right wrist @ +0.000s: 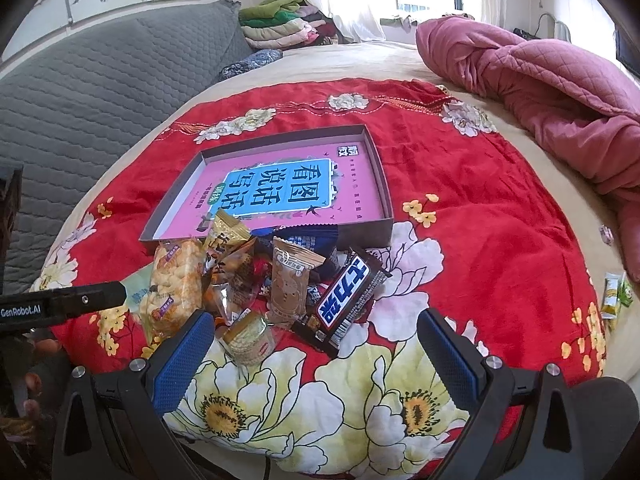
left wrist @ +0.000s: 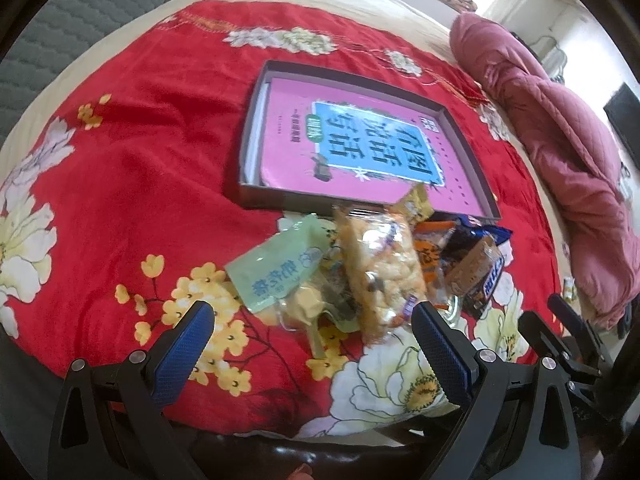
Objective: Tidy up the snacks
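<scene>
Nothing was sorted yet: the snacks (right wrist: 256, 280) lay piled on the bed's red blanket (right wrist: 480, 220), just near of the shallow box (right wrist: 384, 184), while both the left gripper (left wrist: 312, 332) and right gripper (right wrist: 316, 340) hung open and empty, so the next move seemed a first pick.

Both wrist views look forward and downward, low and close over the red floral blanket (left wrist: 152, 160), each framed at its bottom edge by its own open fingers. The left view sits left of the snack pile (left wrist: 380, 268), the right view nearer its right side. Shared: pile, shallow box (right wrist: 382, 176), pink quilt (right wrist: 560, 92) far right.
</scene>
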`<state>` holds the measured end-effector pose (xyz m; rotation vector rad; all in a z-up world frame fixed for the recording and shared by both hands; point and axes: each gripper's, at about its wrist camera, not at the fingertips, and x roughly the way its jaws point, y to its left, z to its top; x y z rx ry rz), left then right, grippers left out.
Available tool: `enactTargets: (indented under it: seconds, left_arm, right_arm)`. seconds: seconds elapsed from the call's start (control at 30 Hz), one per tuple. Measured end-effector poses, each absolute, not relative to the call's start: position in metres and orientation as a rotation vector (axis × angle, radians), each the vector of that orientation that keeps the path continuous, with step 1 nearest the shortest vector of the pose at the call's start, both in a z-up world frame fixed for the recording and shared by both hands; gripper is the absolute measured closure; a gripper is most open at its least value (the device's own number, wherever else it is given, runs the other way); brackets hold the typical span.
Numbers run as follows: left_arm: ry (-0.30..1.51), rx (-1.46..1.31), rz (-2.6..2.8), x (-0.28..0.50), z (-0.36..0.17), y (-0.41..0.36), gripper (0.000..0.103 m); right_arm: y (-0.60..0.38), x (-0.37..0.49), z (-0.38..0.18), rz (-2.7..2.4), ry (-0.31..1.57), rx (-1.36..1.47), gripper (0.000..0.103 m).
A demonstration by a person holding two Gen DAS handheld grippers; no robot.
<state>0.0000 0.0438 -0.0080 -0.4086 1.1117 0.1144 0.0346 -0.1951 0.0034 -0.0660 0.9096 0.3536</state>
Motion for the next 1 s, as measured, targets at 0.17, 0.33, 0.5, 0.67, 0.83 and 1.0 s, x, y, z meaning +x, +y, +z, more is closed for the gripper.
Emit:
enactTargets:
  seconds: [0.17, 0.33, 0.5, 0.67, 0.83, 1.0]
  left_arm:
    - [1.136, -0.46, 0.128, 0.0, -0.016, 0.055, 0.004]
    - [1.126, -0.435, 0.091, 0.004, -0.013, 0.045, 0.004]
    - [1.13, -0.41, 0.039, 0.017, -0.01, 0.028, 0.004]
    - [1.168, -0.396, 0.017, 0.031, -0.017, 0.016, 0.004]
    - [1.17, -0.395, 0.035, 0.039, -0.02, 0.014, 0.004]
    - [1.182, -0.385, 0.048, 0.044, -0.024, 0.013, 0.004]
  right_arm:
    - [-0.197, 0.039, -0.001, 0.353, 0.917, -0.043, 0.001]
    - [-0.197, 0.044, -0.005, 0.36, 0.922, -0.038, 0.001]
    - [-0.193, 0.051, -0.012, 0.359, 0.931, -0.045, 0.001]
    - [-0.187, 0.059, -0.018, 0.356, 0.926, -0.053, 0.001]
    - [-0.181, 0.069, -0.025, 0.339, 0.939, -0.064, 0.008]
    - [-0.177, 0.077, -0.031, 0.364, 0.939, -0.059, 0.022]
